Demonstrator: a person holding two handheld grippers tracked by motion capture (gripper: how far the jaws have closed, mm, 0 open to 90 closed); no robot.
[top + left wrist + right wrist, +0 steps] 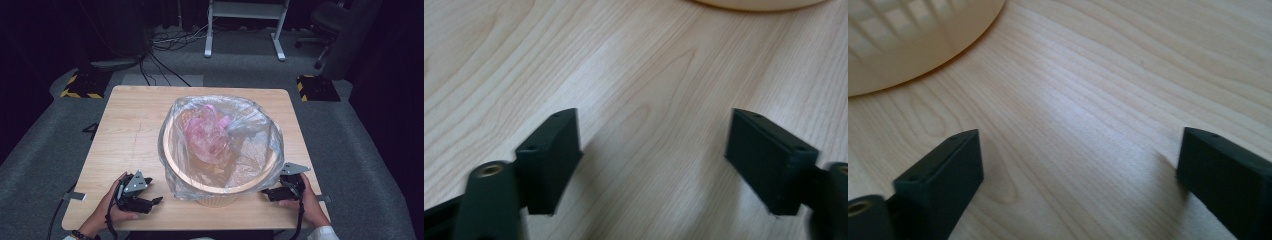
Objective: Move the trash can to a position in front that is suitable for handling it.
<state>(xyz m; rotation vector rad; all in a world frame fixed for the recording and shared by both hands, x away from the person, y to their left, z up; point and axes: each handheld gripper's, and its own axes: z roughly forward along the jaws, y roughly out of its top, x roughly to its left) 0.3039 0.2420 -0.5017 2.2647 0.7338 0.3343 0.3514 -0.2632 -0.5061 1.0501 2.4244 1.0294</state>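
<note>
On the table, each hand-held gripper, left and right, rests wide-jawed beside the bag-lined basket.

From my remote seat I see a light wooden bench on grey carpet. Behind it stand a white desk frame, a dark office chair and tangled black cables. The surrounding room is dark.

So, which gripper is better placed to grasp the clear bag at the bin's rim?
Probably right: the right gripper sits open beside the clear bag, while the left gripper, also open, rests slightly farther from it.
</note>
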